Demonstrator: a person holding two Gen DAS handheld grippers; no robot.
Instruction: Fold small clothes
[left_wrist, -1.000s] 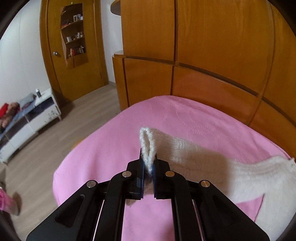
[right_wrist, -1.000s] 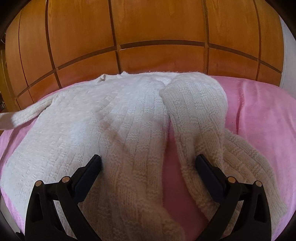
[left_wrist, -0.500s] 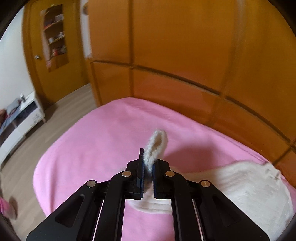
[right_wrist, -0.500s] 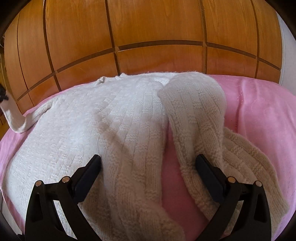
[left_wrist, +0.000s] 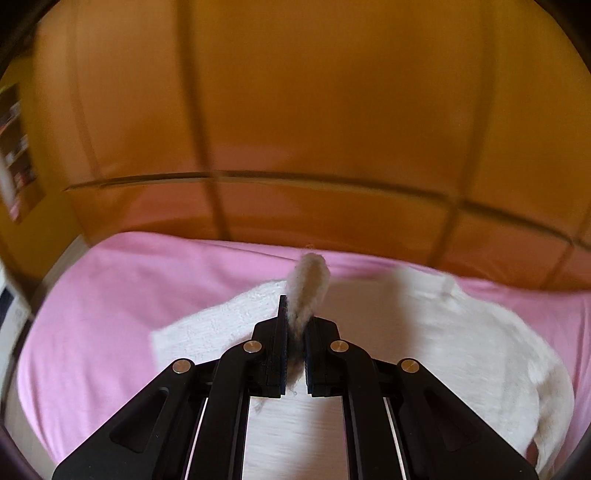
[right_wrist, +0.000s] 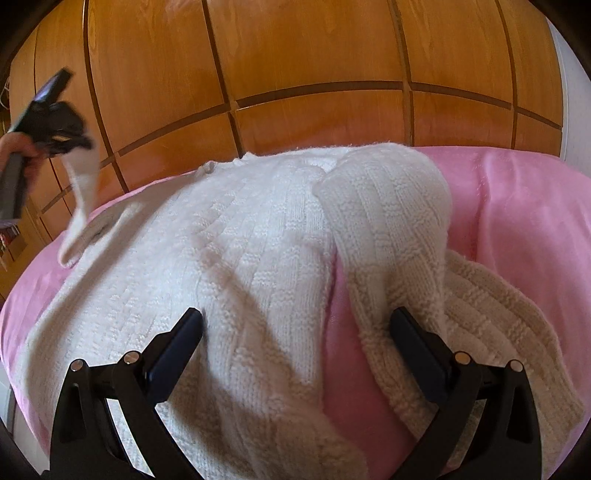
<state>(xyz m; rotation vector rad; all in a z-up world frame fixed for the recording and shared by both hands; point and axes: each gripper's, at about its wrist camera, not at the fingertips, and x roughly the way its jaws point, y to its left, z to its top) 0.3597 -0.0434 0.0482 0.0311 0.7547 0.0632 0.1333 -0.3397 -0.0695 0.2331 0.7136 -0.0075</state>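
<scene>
The white knit sweater (right_wrist: 236, 258) is lying spread on the pink bed cover (right_wrist: 517, 206), its sleeve cuff (left_wrist: 306, 284) pinched in the left gripper (left_wrist: 295, 347). That sleeve should be laid flat across the body, unbunched. The right gripper (right_wrist: 295, 350) is hovering wide-jawed over the hem, gripping nothing.

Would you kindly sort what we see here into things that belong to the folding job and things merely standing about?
Job: white knitted garment; its sleeve, pinched in left tongs; right tongs, open.

Standing about: pink bed cover; wooden panelling.
</scene>
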